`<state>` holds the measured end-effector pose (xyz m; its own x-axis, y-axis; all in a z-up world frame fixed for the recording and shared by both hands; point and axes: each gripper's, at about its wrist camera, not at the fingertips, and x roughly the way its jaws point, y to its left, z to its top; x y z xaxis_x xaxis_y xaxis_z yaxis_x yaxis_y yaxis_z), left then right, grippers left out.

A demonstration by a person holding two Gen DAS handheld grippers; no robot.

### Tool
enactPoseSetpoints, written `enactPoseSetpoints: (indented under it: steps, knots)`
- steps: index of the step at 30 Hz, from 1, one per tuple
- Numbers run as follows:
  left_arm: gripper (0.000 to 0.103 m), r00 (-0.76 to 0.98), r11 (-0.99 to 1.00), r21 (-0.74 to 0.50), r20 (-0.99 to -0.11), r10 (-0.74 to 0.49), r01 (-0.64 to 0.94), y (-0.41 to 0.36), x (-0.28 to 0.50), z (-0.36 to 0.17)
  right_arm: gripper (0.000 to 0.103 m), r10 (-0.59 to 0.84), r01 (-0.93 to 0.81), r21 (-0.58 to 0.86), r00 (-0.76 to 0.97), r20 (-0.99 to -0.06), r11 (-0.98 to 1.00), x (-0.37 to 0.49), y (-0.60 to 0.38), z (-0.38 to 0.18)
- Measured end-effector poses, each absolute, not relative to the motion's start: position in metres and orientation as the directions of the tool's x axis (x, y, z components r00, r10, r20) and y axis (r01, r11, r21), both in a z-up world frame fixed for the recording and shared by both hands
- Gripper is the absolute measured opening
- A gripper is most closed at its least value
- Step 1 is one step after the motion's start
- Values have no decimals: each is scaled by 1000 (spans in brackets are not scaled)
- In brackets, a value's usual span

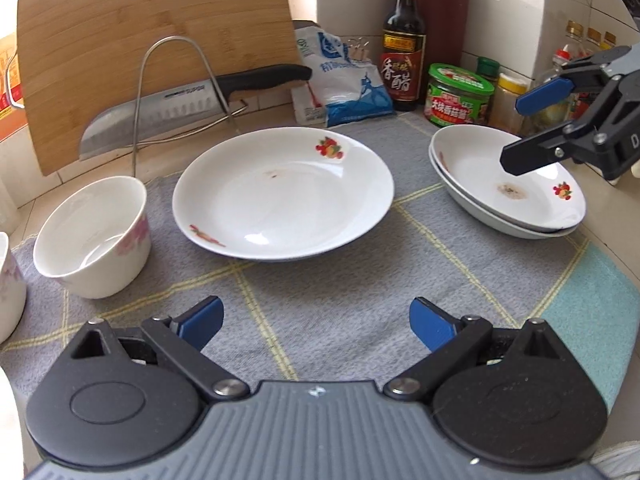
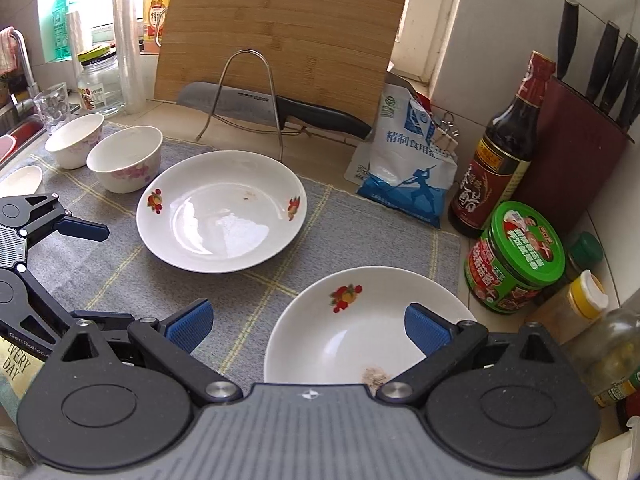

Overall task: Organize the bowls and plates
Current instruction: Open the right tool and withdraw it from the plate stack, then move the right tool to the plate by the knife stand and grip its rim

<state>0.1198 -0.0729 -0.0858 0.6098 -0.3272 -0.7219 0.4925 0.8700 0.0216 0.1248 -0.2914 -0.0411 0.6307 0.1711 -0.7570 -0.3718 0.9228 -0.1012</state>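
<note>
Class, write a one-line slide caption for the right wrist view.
Open right gripper hovers over stacked plates; single plate behind.

Home kitchen: knife block (image 2: 576,136), vinegar bottle (image 2: 494,168).

Bare grey mat (image 1: 320,292) is lying open near the left gripper (image 1: 316,320), its jaws spread wide. A bowl (image 1: 94,236) is crowding the left, a single plate (image 1: 284,196) is sitting centre, stacked plates (image 1: 508,184) right; knife rack (image 1: 176,96) and bottles (image 1: 404,36) are blocking the far bench.
</note>
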Motion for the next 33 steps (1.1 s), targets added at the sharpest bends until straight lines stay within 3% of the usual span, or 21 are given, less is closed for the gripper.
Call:
enactPoseSetpoints:
  steps: [13,33]
  knots:
    - [99,643,879,81,-714,-277,469,-64,138,-95,103,306,-471,6,563,-767,882,164,-261,-56]
    - [103,637,889,19,-704,-313,458,-72,169,-114,103,404,-503,183,376,-834,845,271,-251,-105]
